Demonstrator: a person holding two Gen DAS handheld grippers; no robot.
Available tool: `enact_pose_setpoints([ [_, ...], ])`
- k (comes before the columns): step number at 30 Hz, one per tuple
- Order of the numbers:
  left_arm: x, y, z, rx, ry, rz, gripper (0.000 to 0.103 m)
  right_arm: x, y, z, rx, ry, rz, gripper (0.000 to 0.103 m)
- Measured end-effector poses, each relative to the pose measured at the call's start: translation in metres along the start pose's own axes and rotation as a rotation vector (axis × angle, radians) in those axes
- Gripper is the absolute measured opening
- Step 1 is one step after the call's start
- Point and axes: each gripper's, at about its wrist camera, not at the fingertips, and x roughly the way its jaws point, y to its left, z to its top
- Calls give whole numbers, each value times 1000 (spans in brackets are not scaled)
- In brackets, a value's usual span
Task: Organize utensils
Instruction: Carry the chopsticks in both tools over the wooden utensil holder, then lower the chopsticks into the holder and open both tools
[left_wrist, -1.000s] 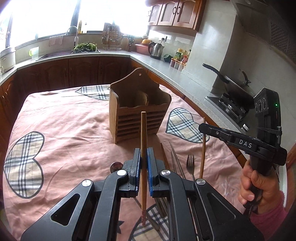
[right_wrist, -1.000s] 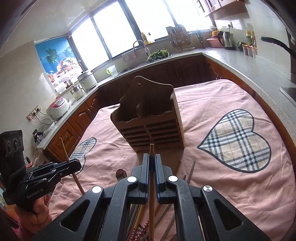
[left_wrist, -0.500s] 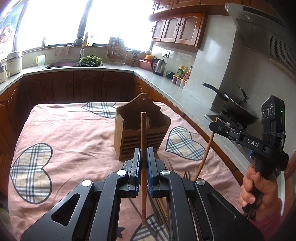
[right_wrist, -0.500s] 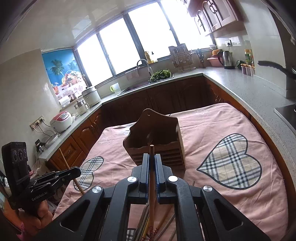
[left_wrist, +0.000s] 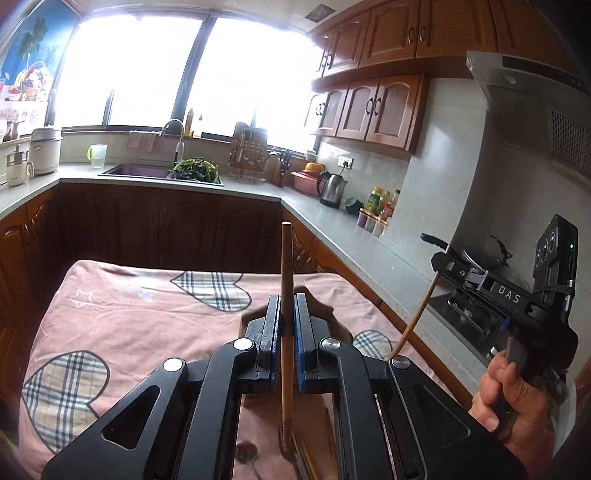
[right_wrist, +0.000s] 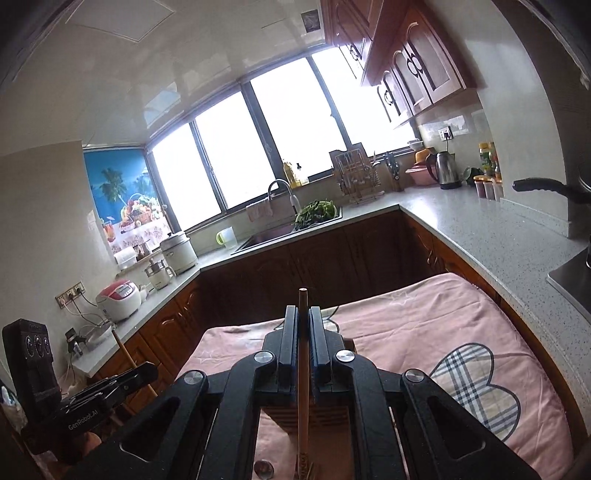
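Left tongs (left_wrist: 287, 325): closed on one brown wooden chopstick (left_wrist: 286, 280), held upright.
Right tongs (right_wrist: 303, 332): closed on a second, paler wooden chopstick (right_wrist: 303, 387), also upright.
Chopsticks held: two, one per tongs.
Wooden slatted utensil holder (right_wrist: 284, 421): one, on the table, mostly hidden behind both tongs.
Table: pink cloth with plaid hearts (left_wrist: 147, 317); spoon (left_wrist: 246, 452) and loose utensils lie below.
Right hand (left_wrist: 513, 398): fist around grip, tongs pointing slightly downward.

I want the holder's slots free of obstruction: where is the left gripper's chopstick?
Left wrist view, centre: the chopstick stands upright, clamped in the left gripper.
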Motion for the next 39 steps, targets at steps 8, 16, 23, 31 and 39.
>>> enact_pose_setpoints([
  [8, 41, 20, 36, -86, -111, 56, 6, 38, -17, 41, 47, -106, -25, 5],
  [16, 98, 33, 15, -125, -113, 94, 6, 87, -42, 18, 56, -69, -56, 5],
  [23, 128, 33, -17, -97, -42, 127, 6, 117, -54, -24, 51, -8, -62, 5],
  [31, 141, 31, -32, -56, 3, 141, 7, 125, -63, -37, 72, 29, -59, 6],
  [39, 143, 29, -29, -58, 32, 135, 9, 125, -63, -33, 69, 55, -56, 10],
])
